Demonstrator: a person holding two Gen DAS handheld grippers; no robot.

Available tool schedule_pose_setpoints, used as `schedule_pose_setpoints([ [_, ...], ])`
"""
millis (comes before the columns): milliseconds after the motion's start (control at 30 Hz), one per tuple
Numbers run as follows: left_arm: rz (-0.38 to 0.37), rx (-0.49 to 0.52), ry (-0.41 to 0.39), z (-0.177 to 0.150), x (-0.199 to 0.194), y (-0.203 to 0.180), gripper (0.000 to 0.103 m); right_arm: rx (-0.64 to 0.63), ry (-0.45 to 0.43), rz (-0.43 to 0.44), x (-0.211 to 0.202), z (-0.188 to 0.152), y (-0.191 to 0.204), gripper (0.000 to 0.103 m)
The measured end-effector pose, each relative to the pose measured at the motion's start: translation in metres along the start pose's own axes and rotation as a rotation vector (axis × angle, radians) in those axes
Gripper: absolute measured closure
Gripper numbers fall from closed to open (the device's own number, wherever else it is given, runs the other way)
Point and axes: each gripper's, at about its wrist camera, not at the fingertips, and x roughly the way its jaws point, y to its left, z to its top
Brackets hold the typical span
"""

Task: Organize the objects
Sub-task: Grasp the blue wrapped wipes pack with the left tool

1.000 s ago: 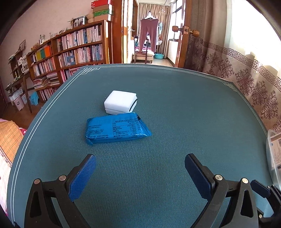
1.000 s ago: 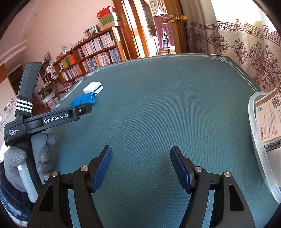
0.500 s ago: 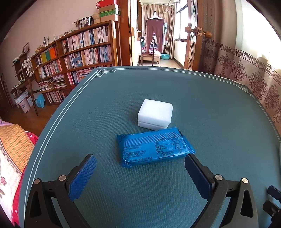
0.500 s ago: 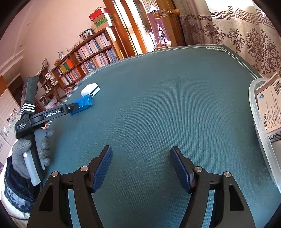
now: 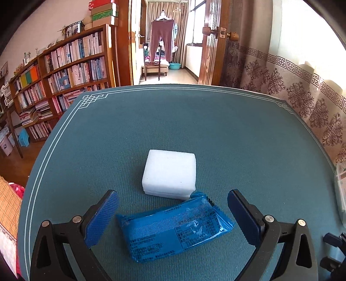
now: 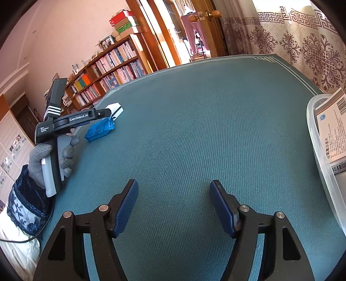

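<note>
Left wrist view: a teal counter (image 5: 216,129), with a bookshelf (image 5: 64,71) and a doorway behind. A white block (image 5: 169,174) lies just beyond the blue packet (image 5: 175,229), which sits between the spread left fingers (image 5: 101,218), untouched.

Right wrist view: a clear tub (image 6: 320,155) at the counter's right edge holds a leaflet. The right fingers (image 6: 127,207) gape over bare cloth, well apart from the packet.

A teal table cover (image 5: 194,121) with a pale line border fills the foreground. Behind it on the left stands a long wooden bookcase (image 5: 64,71) packed with books, boxes (image 5: 103,10) stacked on top. An open doorway (image 5: 164,43) shows a sunlit back room — mauve trousers (image 5: 161,39) hang there. On the right, patterned curtains (image 5: 302,90) glow with daylight.
</note>
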Motion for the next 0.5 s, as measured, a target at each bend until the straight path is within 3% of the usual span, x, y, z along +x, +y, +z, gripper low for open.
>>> schedule_pose_setpoints([
  [300,-0.048,0.075,0.042,-0.02,-0.009,-0.006,0.001,0.01,-0.004,0.012,0.001,-0.002,0.0,0.033],
  [500,0.023,0.149,0.054,-0.037,-0.015,-0.022,0.001,0.013,-0.005,0.014,0.001,0.0,-0.001,0.033],
])
